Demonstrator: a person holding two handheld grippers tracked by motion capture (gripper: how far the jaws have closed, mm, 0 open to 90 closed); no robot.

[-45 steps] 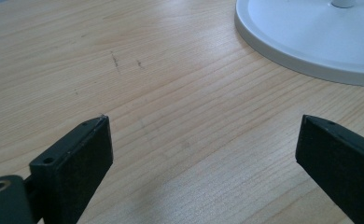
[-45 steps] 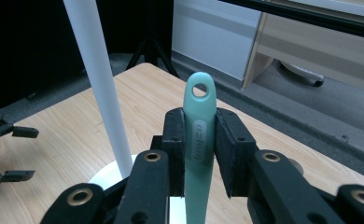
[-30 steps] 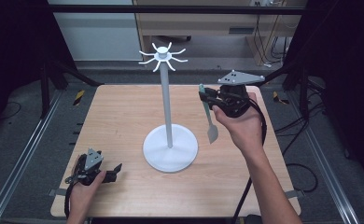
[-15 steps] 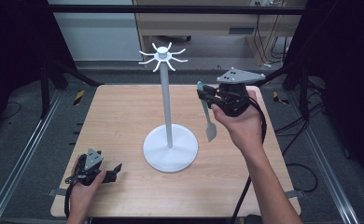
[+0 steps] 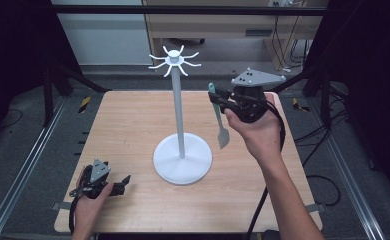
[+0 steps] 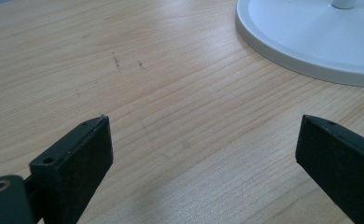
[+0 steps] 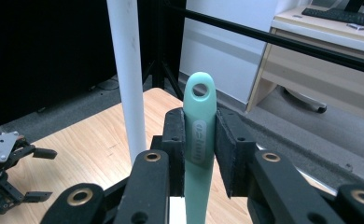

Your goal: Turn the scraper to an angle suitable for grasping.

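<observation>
A white stand (image 5: 180,120) with a round base (image 5: 183,160) and a crown of hooks (image 5: 174,61) rises from the middle of the table. My right gripper (image 5: 218,100) hovers right of the pole, shut on a teal-handled spatula (image 5: 218,112) that hangs blade down. In the right gripper view the pads clamp the teal handle (image 7: 199,140), its hanging hole on top, with the pole (image 7: 129,74) just left of it. My left gripper (image 5: 123,182) rests open on the table at the front left; its jaws are wide apart over bare wood near the base (image 6: 311,42).
The wooden table (image 5: 128,125) has metal rails along both sides. A desk (image 5: 218,25) and cables stand beyond the far edge. My left gripper (image 7: 12,172) lies far off in the right gripper view.
My right gripper has risen a little with the spatula, still close to the pole. The left gripper has stayed where it was.
</observation>
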